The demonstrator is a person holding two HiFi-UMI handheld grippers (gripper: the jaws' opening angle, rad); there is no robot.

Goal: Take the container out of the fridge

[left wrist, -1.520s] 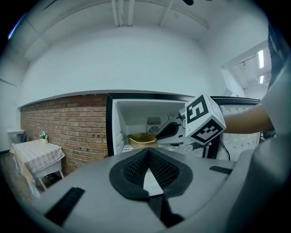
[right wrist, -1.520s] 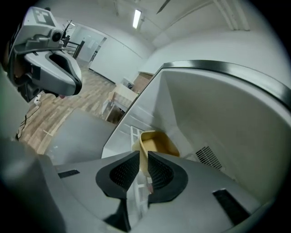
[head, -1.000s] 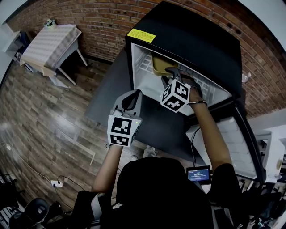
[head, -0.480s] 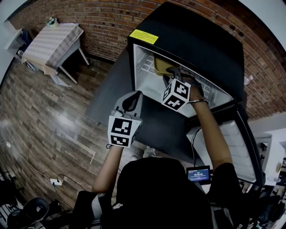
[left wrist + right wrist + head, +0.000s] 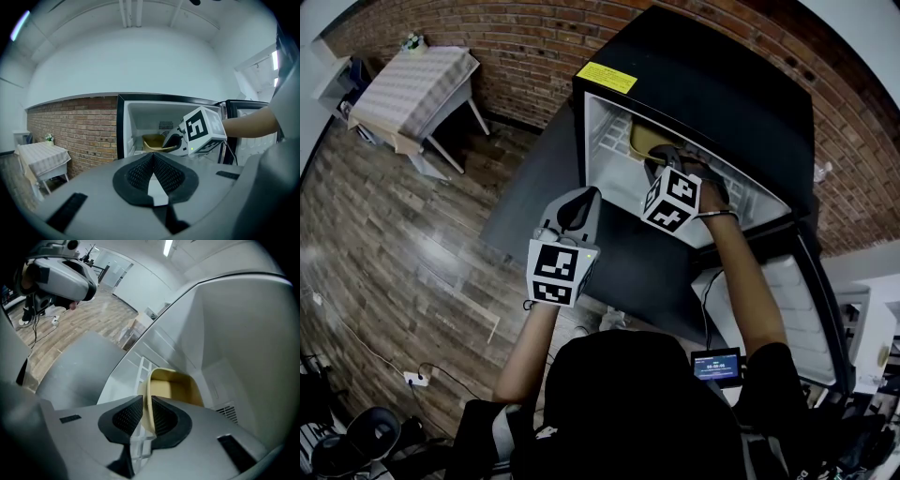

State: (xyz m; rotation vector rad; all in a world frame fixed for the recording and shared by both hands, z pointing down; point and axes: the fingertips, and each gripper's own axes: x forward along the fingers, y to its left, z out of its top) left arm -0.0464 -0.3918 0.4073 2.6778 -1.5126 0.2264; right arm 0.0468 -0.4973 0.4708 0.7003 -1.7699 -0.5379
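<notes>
Two right gripper [image 5: 147, 408] jaws, just closing, are pinching the tan rectangular plastic container [image 5: 178, 390] by its near wall for extraction; we are holding the left gripper [image 5: 153, 161] closed, empty.

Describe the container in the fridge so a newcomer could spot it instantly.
Find the black mini fridge by the brick wall, door open. On its white wire shelf sits a tan container, open-topped and the only item visible inside.
</notes>
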